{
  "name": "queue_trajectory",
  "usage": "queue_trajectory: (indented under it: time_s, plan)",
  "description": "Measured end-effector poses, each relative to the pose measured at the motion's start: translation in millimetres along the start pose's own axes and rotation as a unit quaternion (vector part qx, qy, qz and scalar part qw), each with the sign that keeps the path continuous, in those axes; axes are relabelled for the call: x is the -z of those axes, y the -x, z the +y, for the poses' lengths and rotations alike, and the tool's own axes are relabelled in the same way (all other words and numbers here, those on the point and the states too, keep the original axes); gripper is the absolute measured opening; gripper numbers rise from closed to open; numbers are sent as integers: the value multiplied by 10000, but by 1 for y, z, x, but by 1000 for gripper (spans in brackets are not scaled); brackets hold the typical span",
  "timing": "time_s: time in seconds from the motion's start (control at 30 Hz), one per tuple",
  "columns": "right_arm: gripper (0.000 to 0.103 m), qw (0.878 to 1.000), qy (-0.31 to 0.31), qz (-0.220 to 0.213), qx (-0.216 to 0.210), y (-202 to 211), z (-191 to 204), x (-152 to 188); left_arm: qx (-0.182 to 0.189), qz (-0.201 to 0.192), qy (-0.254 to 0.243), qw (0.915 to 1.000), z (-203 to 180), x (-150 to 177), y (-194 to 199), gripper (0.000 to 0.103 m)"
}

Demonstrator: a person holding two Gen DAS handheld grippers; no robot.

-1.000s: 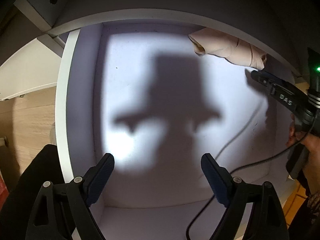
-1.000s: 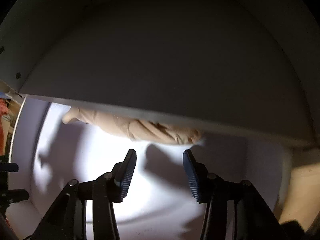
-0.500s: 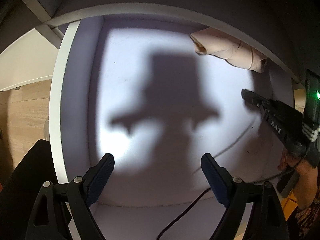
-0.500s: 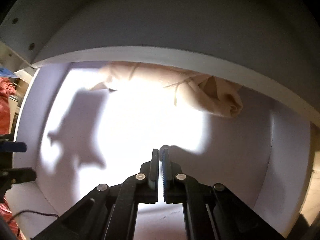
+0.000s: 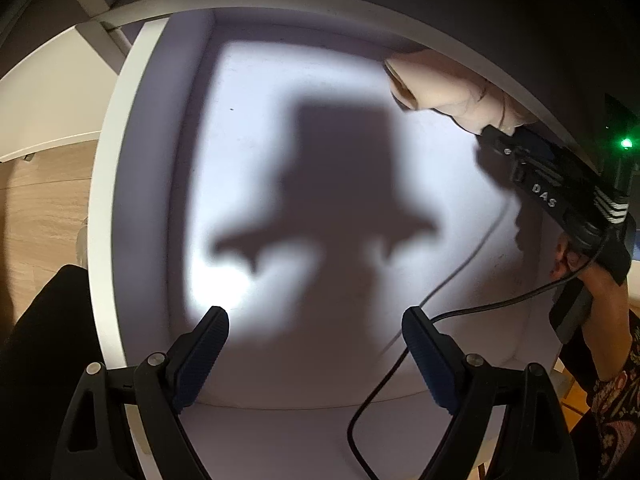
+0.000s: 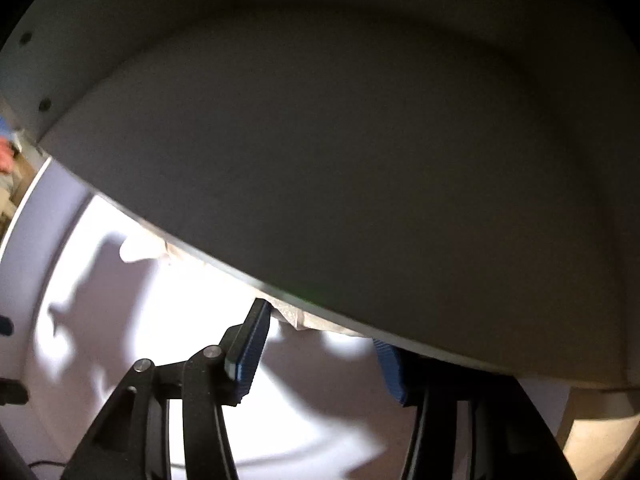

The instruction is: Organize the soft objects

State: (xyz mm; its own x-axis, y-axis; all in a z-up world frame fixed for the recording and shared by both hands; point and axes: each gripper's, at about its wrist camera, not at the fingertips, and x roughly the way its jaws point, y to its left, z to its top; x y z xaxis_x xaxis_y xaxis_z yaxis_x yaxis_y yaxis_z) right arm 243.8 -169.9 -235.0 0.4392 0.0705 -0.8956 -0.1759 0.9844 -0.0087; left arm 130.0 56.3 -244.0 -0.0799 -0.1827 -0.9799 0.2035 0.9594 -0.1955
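Note:
A beige rolled cloth (image 5: pixel 440 88) lies in the far right corner of a white drawer (image 5: pixel 104 216), partly tucked under a shelf board. My left gripper (image 5: pixel 316 352) hangs open over the drawer's lit floor, holding nothing. My right gripper (image 5: pixel 486 136) reaches in from the right, its tip at the cloth's end. In the right wrist view its jaws are opening: the right gripper (image 6: pixel 320 360) has its pads apart, with a bit of the cloth (image 6: pixel 296 318) showing just beyond them under the board. The pads do not press on it.
The grey shelf board (image 6: pixel 320 140) overhangs the drawer's back and hides most of the cloth. A black cable (image 5: pixel 400 368) trails across the drawer floor. A person's hand (image 5: pixel 592 280) holds the right gripper. Wooden floor (image 5: pixel 40 200) lies to the left.
The right gripper's jaws closed on nothing half a second ago and now stand apart. It has slid up to the cloth under the board. The left gripper sank slightly.

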Motion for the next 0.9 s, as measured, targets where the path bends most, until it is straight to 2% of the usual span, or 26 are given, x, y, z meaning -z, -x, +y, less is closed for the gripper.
queue_trajectory:
  time_s: [0.13, 0.3, 0.37, 0.5, 0.57, 0.67, 0.7, 0.73, 0.77, 0.8, 0.9]
  plan:
    - [23, 9998, 10, 131, -178, -2, 6, 0, -13, 11, 12, 10000, 1, 1, -5, 90]
    - [13, 9984, -155, 321, -442, 3, 17, 8, -74, 7, 99, 9999, 8, -1, -1, 90]
    - [1, 9968, -299, 512, -537, 4, 22, 18, -93, 4, 135, 9999, 9, -2, -1, 90]
    - [1, 9926, -422, 838, -770, 10, 39, 43, -17, -32, 167, 9999, 9, -3, 0, 90]
    - [1, 9929, -353, 765, -839, 21, 48, 47, -40, -59, 135, 9999, 10, -3, -2, 90]
    - [4, 9954, -213, 360, -864, 40, 52, 41, -15, -90, 153, 9998, 12, -2, -1, 90]
    - [14, 9969, -93, 281, -726, 43, 53, 38, -26, -88, 155, 9998, 13, -1, 1, 90]
    - [33, 9982, 55, 196, -567, 46, 50, 35, -47, -78, 166, 9998, 15, -1, 0, 90]
    - [44, 9987, 143, 102, -489, 49, 47, 32, -62, -72, 185, 9998, 16, 2, 0, 90]
    - [60, 9990, 170, 12, -416, 51, 47, 30, -78, -65, 213, 9997, 17, 2, 1, 90]
    - [63, 9986, 241, -218, -412, 57, 57, 10, -118, -66, 288, 9995, 21, 1, 0, 90]
